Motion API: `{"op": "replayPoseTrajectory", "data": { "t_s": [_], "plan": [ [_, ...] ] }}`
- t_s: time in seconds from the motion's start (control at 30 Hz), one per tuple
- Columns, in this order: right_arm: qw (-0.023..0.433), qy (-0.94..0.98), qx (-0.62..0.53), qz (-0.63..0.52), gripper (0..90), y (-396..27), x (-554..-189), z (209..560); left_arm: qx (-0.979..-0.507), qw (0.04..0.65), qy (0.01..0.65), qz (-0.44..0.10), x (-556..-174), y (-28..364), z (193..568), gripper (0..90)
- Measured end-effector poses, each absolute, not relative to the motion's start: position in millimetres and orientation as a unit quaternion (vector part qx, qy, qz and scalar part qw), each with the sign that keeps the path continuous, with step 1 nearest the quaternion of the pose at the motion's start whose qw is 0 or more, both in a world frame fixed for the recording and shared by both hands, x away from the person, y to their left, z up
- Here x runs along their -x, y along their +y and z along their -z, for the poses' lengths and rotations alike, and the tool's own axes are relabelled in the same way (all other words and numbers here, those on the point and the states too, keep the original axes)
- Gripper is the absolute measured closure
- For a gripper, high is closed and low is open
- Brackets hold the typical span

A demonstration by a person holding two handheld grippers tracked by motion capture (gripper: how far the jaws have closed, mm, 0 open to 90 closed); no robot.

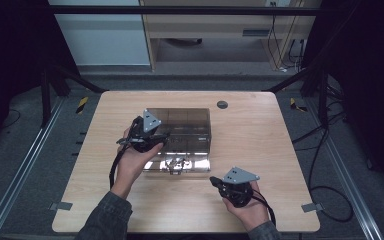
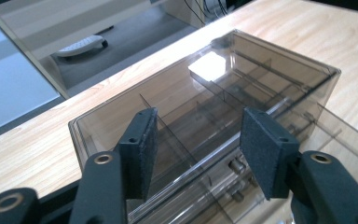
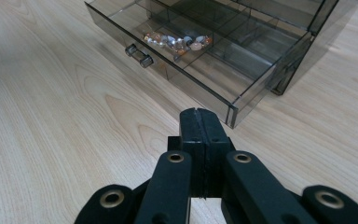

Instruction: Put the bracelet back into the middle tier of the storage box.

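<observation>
One smoky clear drawer box [image 1: 185, 120] with one pulled-out drawer [image 3: 223, 60], two knobs [image 3: 139, 55], one bead cluster [image 3: 177, 43], one wooden table [image 1: 260, 140], two handheld grippers.

the smoky plastic drawer box [image 1: 187, 125] blocks the table's [image 1: 260, 135] middle, its open drawer [image 1: 180, 164] jutting near; bare wood lies free left, right and far.
</observation>
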State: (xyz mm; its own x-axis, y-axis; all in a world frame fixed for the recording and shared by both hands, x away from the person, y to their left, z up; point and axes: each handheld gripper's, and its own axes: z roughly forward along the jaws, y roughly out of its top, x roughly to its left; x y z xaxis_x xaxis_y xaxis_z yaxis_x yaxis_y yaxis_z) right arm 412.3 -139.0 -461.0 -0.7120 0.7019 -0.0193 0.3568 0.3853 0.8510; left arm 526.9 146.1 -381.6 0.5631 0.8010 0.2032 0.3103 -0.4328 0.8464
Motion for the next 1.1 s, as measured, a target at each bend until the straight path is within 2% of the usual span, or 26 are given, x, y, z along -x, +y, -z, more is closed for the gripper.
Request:
{"op": "replayPoseTrajectory", "data": {
  "t_s": [0.1,0.17,0.3,0.63,0.83,1.1],
  "plan": [
    [0.203,0.805,-0.330,-0.449,90.0,-135,-408,458,-0.785,0.398,0.353,-0.319,-527,142,384,50.6],
    [0.208,0.805,-0.331,-0.446,90.0,-129,-404,456,-0.781,0.400,0.349,-0.329,-525,139,383,56.1],
    [0.211,0.808,-0.328,-0.441,90.0,-115,-400,456,-0.786,0.391,0.341,-0.337,-522,133,386,59.1],
    [0.212,0.809,-0.335,-0.433,90.0,-86,-413,461,-0.777,0.403,0.381,-0.297,-535,147,401,68.8],
    [0.201,0.813,-0.333,-0.433,90.0,-79,-418,469,-0.772,0.394,0.389,-0.313,-535,153,406,76.8],
    [0.198,0.819,-0.326,-0.428,90.0,-70,-422,476,-0.774,0.398,0.394,-0.294,-538,157,409,84.9]
  ]
}}
